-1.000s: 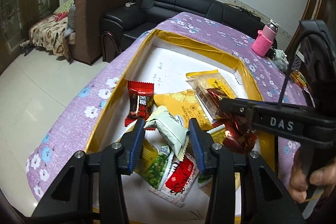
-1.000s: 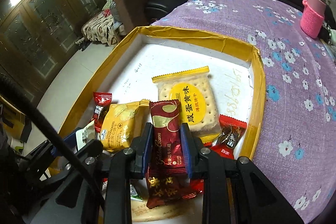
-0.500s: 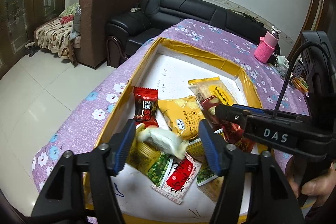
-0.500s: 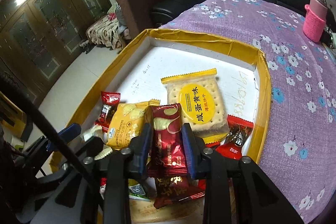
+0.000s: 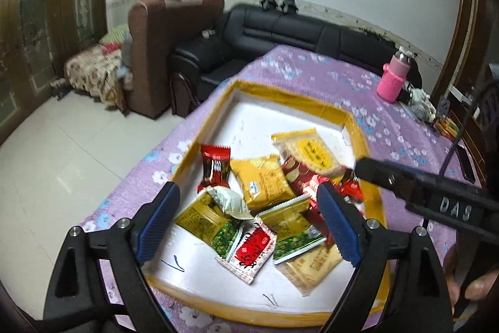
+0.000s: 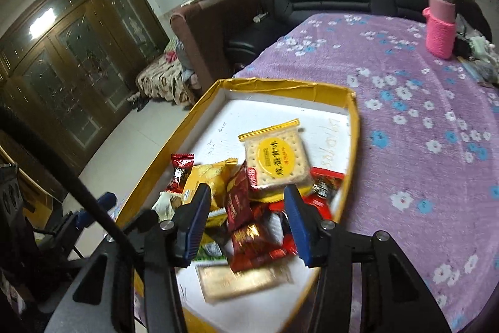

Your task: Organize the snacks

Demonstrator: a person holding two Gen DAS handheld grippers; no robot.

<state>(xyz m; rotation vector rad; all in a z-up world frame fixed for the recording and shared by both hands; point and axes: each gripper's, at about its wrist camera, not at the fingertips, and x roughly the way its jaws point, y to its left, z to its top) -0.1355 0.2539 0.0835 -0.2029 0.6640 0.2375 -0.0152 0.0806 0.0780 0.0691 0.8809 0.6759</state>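
A shallow white tray with a yellow rim [image 5: 290, 97] [image 6: 354, 127] lies on the purple flowered table and holds a pile of snack packets. My left gripper [image 5: 249, 220] is open and empty above the near part of the pile, over a white packet [image 5: 229, 202] and green-and-yellow packets [image 5: 205, 220]. My right gripper [image 6: 246, 223] is open and empty above a dark red packet [image 6: 238, 202], which lies on the pile beside a yellow cracker packet [image 6: 274, 161]. The right gripper's arm shows in the left wrist view [image 5: 405, 186].
A pink bottle [image 5: 394, 80] [image 6: 441, 21] stands at the table's far right, with small clutter beside it. A black sofa [image 5: 296, 33] and a brown armchair [image 5: 156, 52] stand beyond the table. Tiled floor lies to the left.
Both grippers opened and pulled back up from the tray. The left let the white packet fall on the pile; the right let go of the dark red packet.
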